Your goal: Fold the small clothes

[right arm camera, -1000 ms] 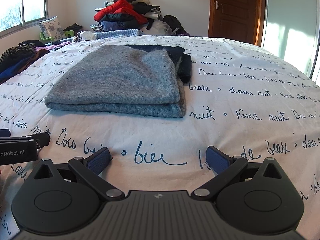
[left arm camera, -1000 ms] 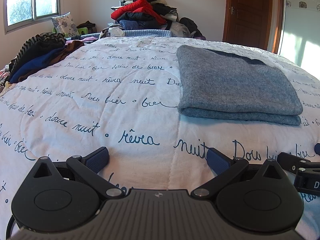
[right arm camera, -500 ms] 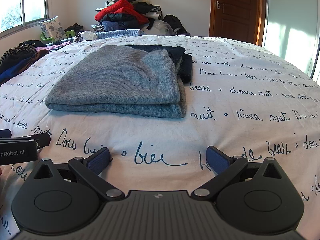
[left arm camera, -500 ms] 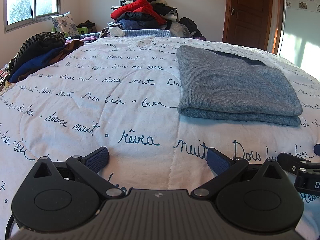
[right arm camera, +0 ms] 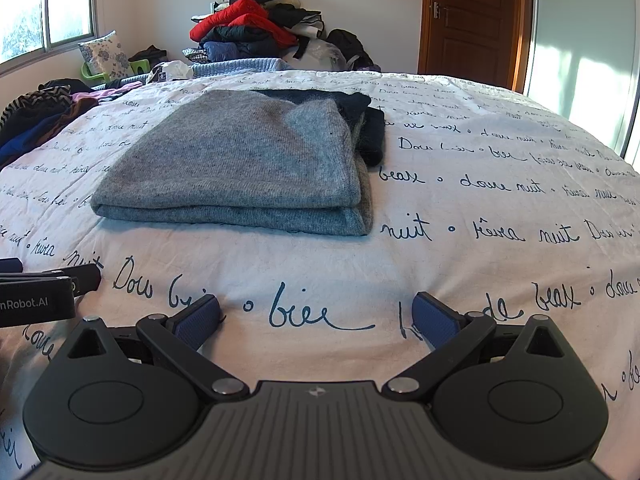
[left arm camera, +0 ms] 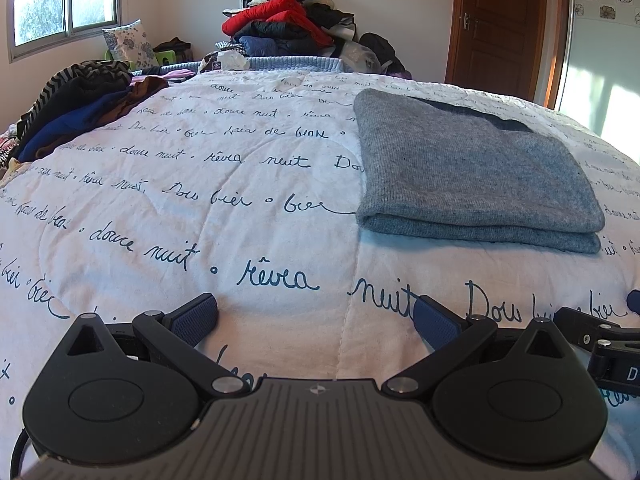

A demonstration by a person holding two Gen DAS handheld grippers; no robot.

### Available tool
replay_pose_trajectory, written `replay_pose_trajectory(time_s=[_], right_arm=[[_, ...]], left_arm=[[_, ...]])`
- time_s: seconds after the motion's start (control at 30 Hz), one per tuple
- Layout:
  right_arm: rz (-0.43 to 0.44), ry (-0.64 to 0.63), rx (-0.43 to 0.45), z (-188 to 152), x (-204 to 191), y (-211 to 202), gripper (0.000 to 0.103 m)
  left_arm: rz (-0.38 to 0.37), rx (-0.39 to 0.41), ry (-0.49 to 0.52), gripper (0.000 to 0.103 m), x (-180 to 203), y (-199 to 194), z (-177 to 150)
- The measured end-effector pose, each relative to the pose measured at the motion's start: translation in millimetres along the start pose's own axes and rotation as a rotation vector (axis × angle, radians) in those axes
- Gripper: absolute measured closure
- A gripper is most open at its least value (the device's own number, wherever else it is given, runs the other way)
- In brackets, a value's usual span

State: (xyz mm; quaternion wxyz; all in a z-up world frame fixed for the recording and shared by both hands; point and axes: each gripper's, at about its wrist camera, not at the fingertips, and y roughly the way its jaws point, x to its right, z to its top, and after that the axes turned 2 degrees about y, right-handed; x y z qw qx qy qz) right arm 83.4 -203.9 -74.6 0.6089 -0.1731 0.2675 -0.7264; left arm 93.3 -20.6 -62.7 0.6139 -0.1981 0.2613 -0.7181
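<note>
- Sweater, grey, lies folded flat on the quilt, mid-bed, nearer the right edge; a dark garment shows under its far corner.
- Left gripper hangs above the near edge, jaws spread wide, holding nothing.
- Right gripper beside it is likewise spread and empty.
- Clothes are heaped at the left edge.

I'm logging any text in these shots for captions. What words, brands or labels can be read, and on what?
"nRobot.AI", cut off at the frame edge: on the left tongs, seen from the right wrist.
"D", rest cut off: on the right tongs, seen from the left wrist.
"douce nuit", "rêvea", "nuit", "Dou", "bie": script printed all over the bedspread; farther rows are too blurred.
Nothing readable on the grey sweater.
</note>
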Motion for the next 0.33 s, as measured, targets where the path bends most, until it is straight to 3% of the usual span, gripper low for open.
replay_pose_trajectory(time_s=[0.33], right_arm=[[0.000, 0.000, -0.001, 0.1, -0.1, -0.2, 0.000]], left_arm=[[-0.035, 0.000, -0.012, 0.000, -7.0, -1.4, 1.2]])
